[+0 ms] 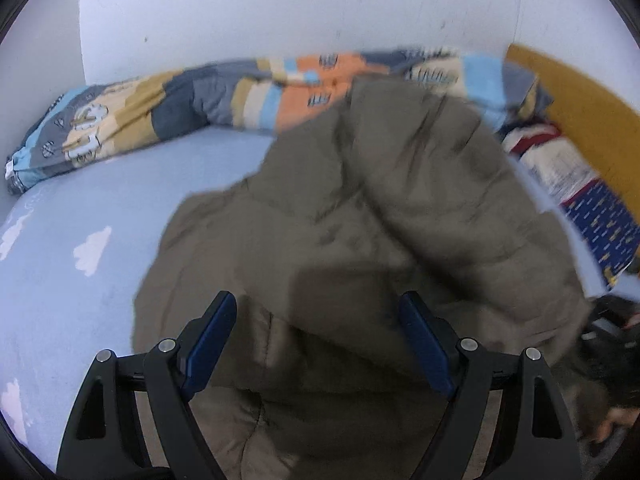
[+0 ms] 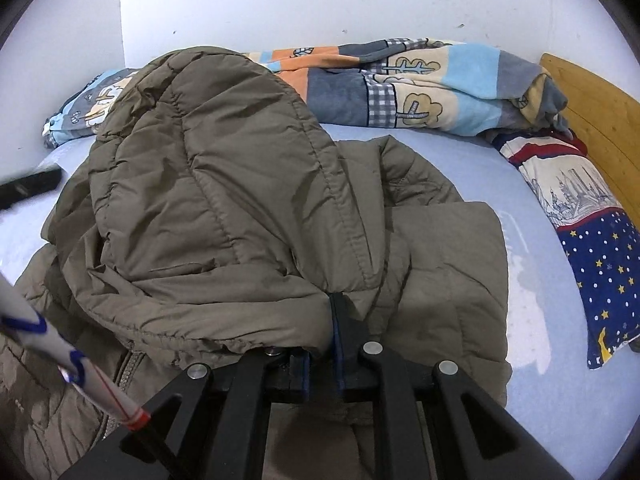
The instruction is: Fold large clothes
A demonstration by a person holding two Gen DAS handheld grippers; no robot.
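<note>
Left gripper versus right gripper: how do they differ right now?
The left gripper stands wide open; the right gripper is shut. The left gripper holds nothing and hangs over the olive jacket; the right gripper pinches a fold of it. The left wrist view is blurred, the right wrist view sharp. Both have black arms and blue pads, and both point down at the jacket on the light blue bed sheet.

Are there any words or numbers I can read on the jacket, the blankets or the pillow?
None can be read.
Brown jacket: no label or brand shows.
Patchwork blanket: only pictures of trees and checks, no letters.
Pillow: a drawn skyline, stars and dots, no words.
Blue sheet: white cloud shapes only.
White sleeve with blue marks: too blurred to tell if it is writing.
</note>
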